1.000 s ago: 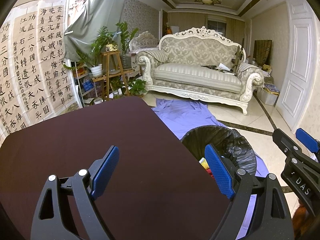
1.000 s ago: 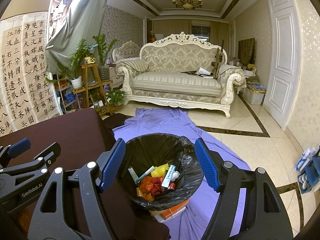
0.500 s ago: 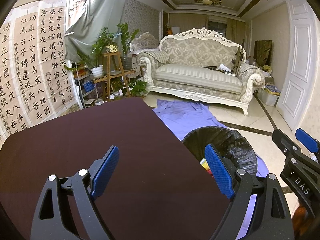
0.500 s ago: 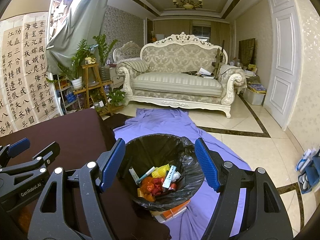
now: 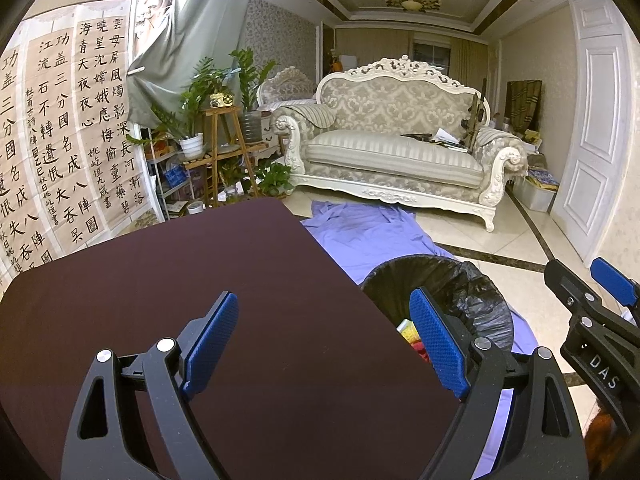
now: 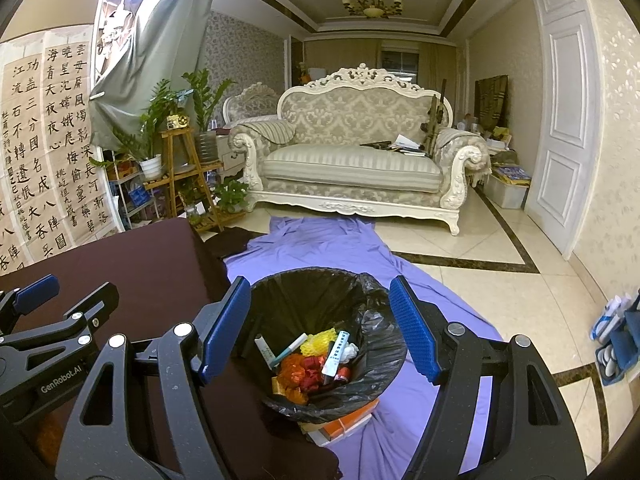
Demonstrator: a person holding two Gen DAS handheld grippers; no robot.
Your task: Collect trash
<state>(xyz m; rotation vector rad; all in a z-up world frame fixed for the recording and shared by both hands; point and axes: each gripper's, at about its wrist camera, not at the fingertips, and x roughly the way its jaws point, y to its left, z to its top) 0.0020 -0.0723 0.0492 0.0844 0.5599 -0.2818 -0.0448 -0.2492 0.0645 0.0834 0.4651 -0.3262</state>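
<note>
A bin lined with a black bag (image 6: 372, 320) stands on the floor beside the dark brown table (image 5: 180, 280). It holds several pieces of trash (image 6: 316, 360): pens, a white strip, yellow, orange and red wrappers. My right gripper (image 6: 320, 328) is open and empty, held above the bin's opening. My left gripper (image 5: 324, 344) is open and empty, above the table's right part. The bin (image 5: 460, 284) shows past the table's edge in the left wrist view. No trash shows on the table.
A purple sheet (image 6: 320, 248) lies on the tiled floor under the bin. Orange and white flat items (image 6: 344, 424) stick out beneath the bin. A cream sofa (image 6: 352, 168) stands at the back, a plant stand (image 6: 184, 168) at the left, a white door (image 6: 568, 128) at the right.
Almost nothing: both views have shifted very slightly. Both grippers stay open and empty.
</note>
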